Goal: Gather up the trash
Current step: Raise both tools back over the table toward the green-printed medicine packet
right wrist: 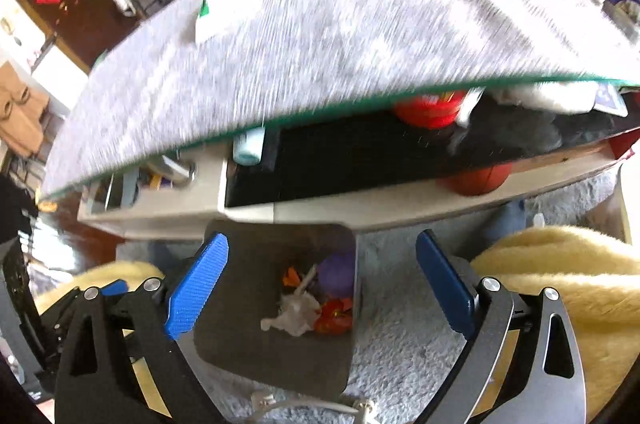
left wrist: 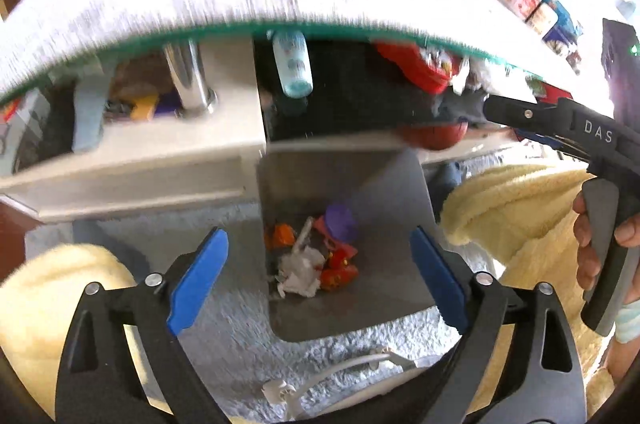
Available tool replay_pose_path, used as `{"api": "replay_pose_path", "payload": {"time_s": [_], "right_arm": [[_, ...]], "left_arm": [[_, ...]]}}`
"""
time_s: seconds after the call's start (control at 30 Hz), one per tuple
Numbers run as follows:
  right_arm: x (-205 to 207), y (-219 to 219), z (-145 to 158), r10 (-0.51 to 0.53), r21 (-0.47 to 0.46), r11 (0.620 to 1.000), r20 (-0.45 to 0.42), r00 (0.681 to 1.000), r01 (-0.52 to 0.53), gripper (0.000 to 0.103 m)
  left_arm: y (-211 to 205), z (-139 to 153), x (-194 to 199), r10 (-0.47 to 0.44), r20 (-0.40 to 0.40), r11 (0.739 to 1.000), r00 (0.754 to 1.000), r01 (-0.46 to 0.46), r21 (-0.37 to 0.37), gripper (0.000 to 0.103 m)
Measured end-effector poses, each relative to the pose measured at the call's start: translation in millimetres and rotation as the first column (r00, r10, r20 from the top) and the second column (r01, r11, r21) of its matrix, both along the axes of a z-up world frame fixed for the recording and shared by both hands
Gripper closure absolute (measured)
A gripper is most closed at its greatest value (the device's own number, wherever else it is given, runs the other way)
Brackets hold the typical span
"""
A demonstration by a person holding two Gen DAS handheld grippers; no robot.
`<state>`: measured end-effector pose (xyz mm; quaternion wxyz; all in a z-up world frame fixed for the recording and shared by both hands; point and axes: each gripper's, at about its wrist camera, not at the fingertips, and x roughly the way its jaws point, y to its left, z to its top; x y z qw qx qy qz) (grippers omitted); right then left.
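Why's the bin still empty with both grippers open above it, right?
Not empty. The bin already holds trash: crumpled white tissue, a purple piece and red-orange wrappers, clearest in the left wrist view. Left gripper and right gripper are indeed open above it.

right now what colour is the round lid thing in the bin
Purple. The round piece lies among the trash in the grey bin, clearest in the left wrist view.

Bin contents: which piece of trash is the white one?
The crumpled tissue, at the front of the bin. The rest are coloured: a purple round piece and orange and red wrappers.
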<state>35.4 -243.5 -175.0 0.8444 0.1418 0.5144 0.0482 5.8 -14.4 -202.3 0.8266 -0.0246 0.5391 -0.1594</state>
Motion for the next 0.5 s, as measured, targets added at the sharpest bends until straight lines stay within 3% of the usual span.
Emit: {"api": "replay_pose_path", "payload": {"time_s": [0.23, 0.5], "right_arm": [[18, -13, 43, -0.013, -0.027, 1.0, 0.098, 0.995, 0.015, 0.007], [52, -16, 64, -0.01, -0.059, 0.998, 0.133, 0.991, 0.018, 0.006]], "left_arm": [[1, 42, 16, 0.001, 0.092, 1.0, 0.996, -0.001, 0.003, 0.013], [-8, 64, 46, -0.015, 0.133, 1.0, 0.991, 0.013, 0.011, 0.013]]}}
